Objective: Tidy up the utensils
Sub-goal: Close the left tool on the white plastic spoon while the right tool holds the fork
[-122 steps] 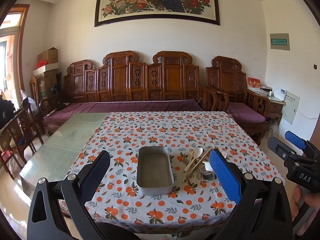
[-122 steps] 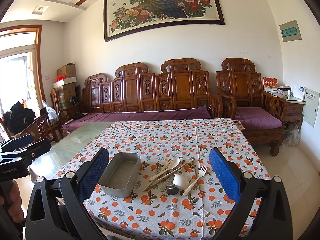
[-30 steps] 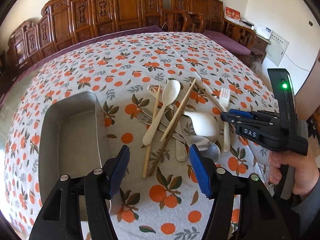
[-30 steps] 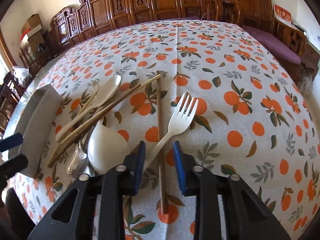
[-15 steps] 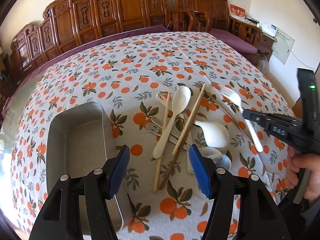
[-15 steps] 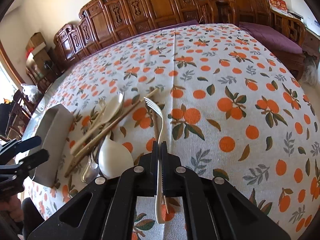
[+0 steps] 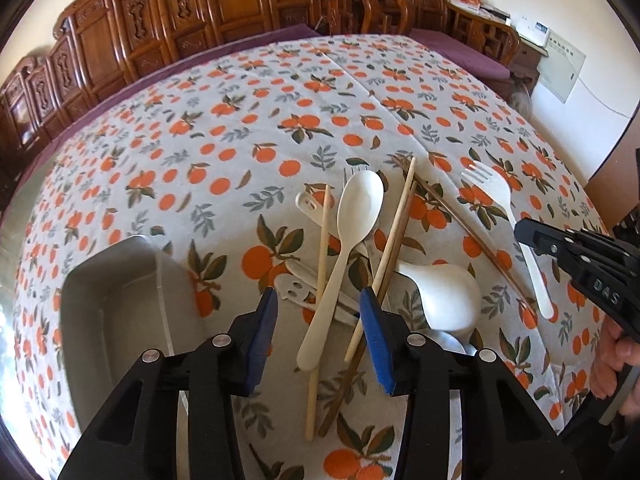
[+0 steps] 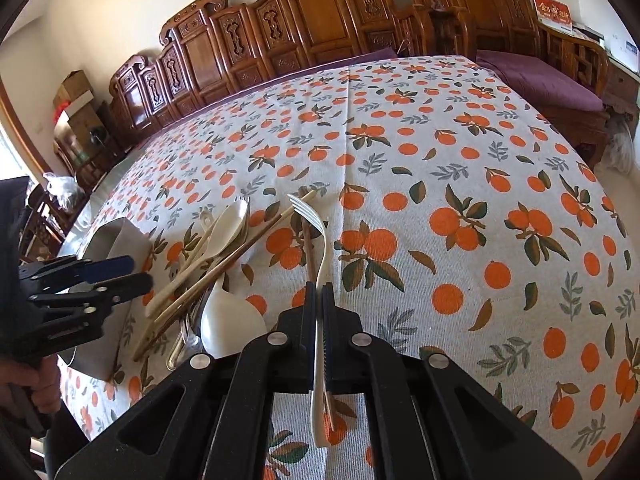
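Left wrist view: left gripper (image 7: 318, 312) lower centre, fingers just narrowing, spread astride spoon (image 7: 344, 256) and chopsticks (image 7: 390, 248) | tray (image 7: 120, 320) lower left on bench (image 7: 280, 92) | Right wrist view: right gripper (image 8: 318, 304) bottom centre, fingers pinching fork (image 8: 318, 264) handle, tines raised toward centre.

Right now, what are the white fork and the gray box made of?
The white fork looks like plastic, maybe melamine: cream, smooth and slightly glossy, all one piece. The gray box looks like metal, likely steel or aluminium: dull silvery walls with thin, rounded edges and a soft sheen.
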Available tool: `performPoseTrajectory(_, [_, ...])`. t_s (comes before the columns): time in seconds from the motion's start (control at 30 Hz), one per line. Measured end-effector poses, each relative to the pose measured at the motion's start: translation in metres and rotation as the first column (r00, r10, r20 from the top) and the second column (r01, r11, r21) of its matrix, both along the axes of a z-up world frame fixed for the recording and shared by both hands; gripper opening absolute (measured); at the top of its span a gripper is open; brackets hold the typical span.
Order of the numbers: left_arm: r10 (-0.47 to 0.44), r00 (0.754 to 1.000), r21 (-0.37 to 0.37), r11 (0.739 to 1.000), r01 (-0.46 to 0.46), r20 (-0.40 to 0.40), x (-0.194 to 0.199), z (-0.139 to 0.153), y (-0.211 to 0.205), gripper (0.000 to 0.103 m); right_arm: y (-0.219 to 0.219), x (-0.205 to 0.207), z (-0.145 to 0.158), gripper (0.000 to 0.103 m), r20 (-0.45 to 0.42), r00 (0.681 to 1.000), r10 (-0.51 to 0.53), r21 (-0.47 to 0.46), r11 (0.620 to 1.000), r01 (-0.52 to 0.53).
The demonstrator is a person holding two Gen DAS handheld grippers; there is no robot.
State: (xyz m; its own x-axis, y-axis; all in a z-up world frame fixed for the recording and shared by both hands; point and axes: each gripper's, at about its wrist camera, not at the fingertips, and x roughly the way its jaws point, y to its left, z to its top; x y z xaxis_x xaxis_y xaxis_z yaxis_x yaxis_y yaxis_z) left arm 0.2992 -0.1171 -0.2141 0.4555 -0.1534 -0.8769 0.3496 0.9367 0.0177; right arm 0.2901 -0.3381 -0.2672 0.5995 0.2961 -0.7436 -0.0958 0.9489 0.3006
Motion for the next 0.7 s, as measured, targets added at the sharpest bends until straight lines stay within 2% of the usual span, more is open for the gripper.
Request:
performPoseTrajectory(0.2, [-0.032,0.999,-0.030,0.999,0.031,-0.025,0.019,-0.006,-0.014,0.027,0.002,0.000,0.001,0.004,0.003,1.000,0.004,0.009,1.000,-0.004])
performPoseTrajectory(0.4, [-0.064,0.997,-0.005,0.998,0.064,-0.049,0.030,-0.017,-0.027,0.015,0.000,0.001,0.001,0.004,0.003,1.000,0.000,0.021,1.000,0.000])
performPoseTrajectory(0.7, [-0.050,0.993,0.006,0.999,0.051,-0.107,0.039,-0.034,-0.024,0.015,0.003,0.002,0.001,0.004,0.002,1.000,0.008,0.028,1.000,-0.008])
